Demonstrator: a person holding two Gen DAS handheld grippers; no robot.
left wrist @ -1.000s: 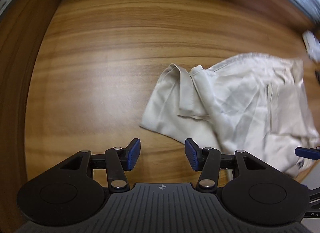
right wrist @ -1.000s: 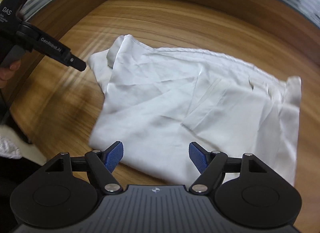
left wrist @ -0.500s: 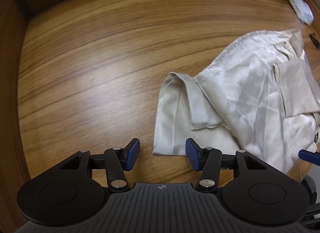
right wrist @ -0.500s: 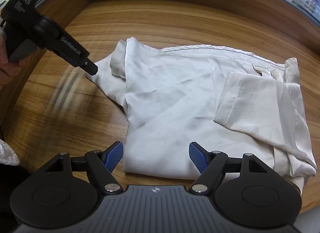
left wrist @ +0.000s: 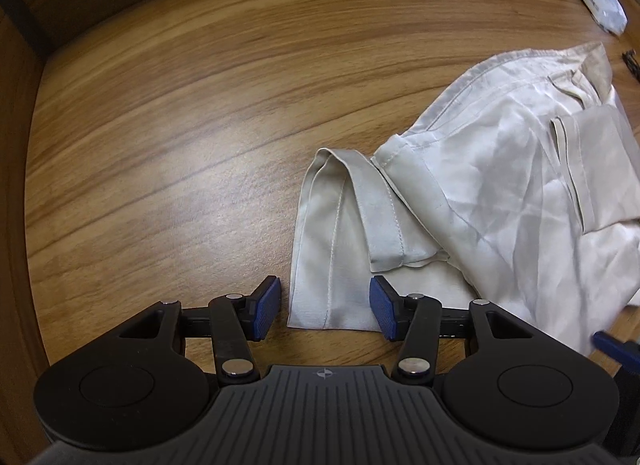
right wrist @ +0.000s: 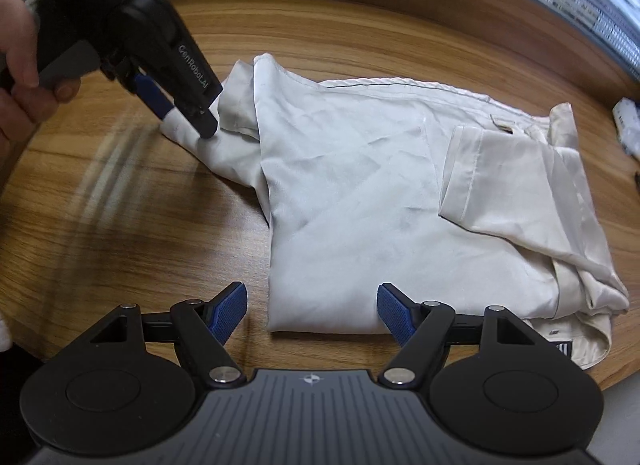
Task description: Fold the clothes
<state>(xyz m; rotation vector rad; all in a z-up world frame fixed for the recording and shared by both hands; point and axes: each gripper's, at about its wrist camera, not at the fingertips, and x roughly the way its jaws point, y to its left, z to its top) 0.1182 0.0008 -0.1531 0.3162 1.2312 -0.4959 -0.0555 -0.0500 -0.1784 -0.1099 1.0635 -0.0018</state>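
Left hand-held gripper (left wrist: pixel 323 313) now straddles garment (left wrist: pixel 500 201) corner.

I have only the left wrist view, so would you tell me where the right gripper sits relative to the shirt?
Observer: The right gripper is open, with its fingers on either side of the near folded edge of the shirt.
Operator: Is anything else at that near edge?
Observer: Yes, a small dark label shows at the corner, to the right of that gripper.
Operator: How does my left gripper look from there?
Observer: The left gripper is low at the spread sleeve, with cloth showing between its fingers.
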